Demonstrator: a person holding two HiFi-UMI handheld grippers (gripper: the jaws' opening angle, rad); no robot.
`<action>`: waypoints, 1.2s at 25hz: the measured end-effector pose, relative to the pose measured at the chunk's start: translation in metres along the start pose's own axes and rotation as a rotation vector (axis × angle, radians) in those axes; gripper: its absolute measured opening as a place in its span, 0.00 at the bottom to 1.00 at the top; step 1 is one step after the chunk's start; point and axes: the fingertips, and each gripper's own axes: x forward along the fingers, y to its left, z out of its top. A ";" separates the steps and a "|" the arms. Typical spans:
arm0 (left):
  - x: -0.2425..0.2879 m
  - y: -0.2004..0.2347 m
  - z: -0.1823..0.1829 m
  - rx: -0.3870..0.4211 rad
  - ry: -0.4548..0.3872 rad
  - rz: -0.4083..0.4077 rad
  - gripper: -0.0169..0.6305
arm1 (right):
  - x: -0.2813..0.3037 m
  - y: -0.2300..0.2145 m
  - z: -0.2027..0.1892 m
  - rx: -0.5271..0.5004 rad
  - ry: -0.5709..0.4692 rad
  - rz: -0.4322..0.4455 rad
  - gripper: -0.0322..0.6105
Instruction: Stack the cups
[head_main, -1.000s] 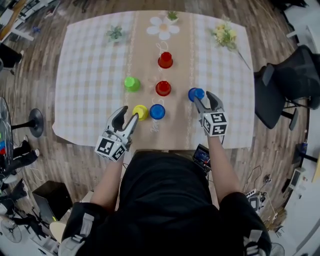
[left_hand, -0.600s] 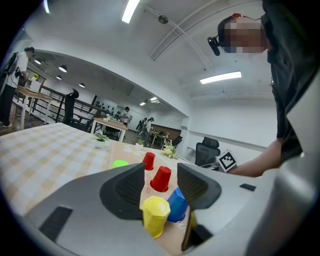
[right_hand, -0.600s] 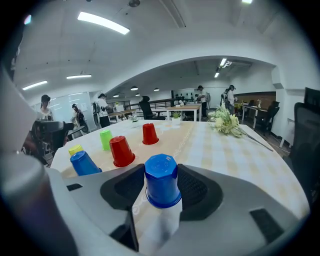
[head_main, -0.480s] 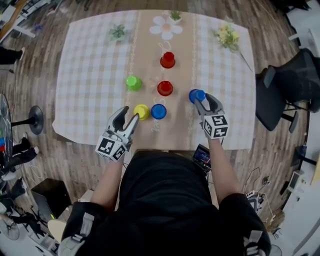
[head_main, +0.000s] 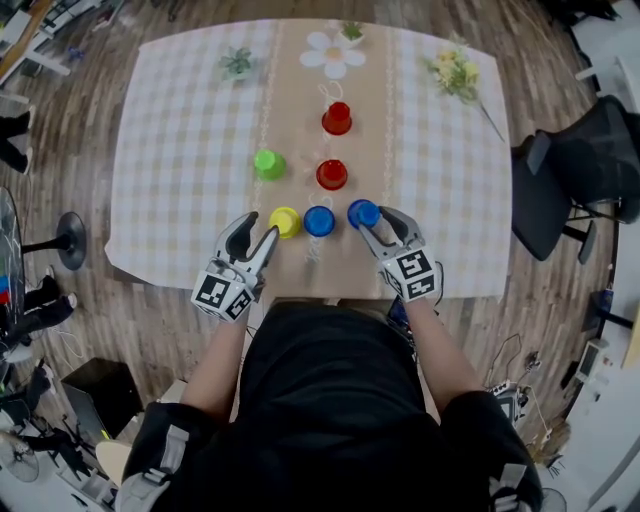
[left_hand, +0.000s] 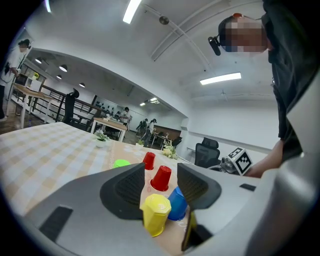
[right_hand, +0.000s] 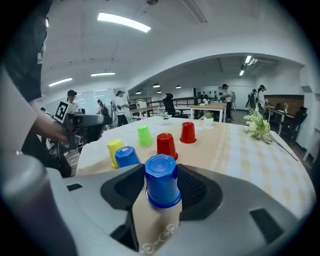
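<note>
We hold the right gripper (head_main: 377, 218) near the counter's (head_main: 180, 120) 6 o'clock edge. Its fingers (right_hand: 197, 187) are clamped on a blue cup (right_hand: 162, 180). They have just been closing, and the cup sits upside down between the pads, pressed on both sides. Whether its rim touches the counter we cannot tell.

Just at its 9 o'clock stands the other blue cup (head_main: 318, 220). At that one's 9 o'clock, almost touching, is the yellow cup (head_main: 284, 221). The three make a row along the near edge.

Our left gripper (head_main: 257, 226) sits at the yellow cup's 8 o'clock with its fingers (left_hand: 125, 187) spread and released. The yellow cup stands low between the tips, and neither pad presses on it.

At 12 o'clock of the other blue cup stands the near red cup (head_main: 331, 175). Further on at 12 o'clock, well apart, is the far red cup (head_main: 337, 118). The green cup (head_main: 268, 164) stands at 10 o'clock of the near red cup and 11 o'clock of the yellow one. Every cup is base up, and each stands alone.
</note>
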 end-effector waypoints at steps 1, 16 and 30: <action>-0.004 -0.001 -0.001 0.004 -0.001 0.002 0.32 | -0.001 0.007 -0.003 -0.008 0.004 0.008 0.39; -0.014 0.001 -0.001 0.011 -0.005 0.004 0.32 | 0.014 0.030 -0.008 -0.030 0.017 0.047 0.39; -0.013 0.004 -0.003 0.002 -0.005 0.006 0.32 | 0.007 0.030 -0.002 -0.024 -0.018 0.034 0.42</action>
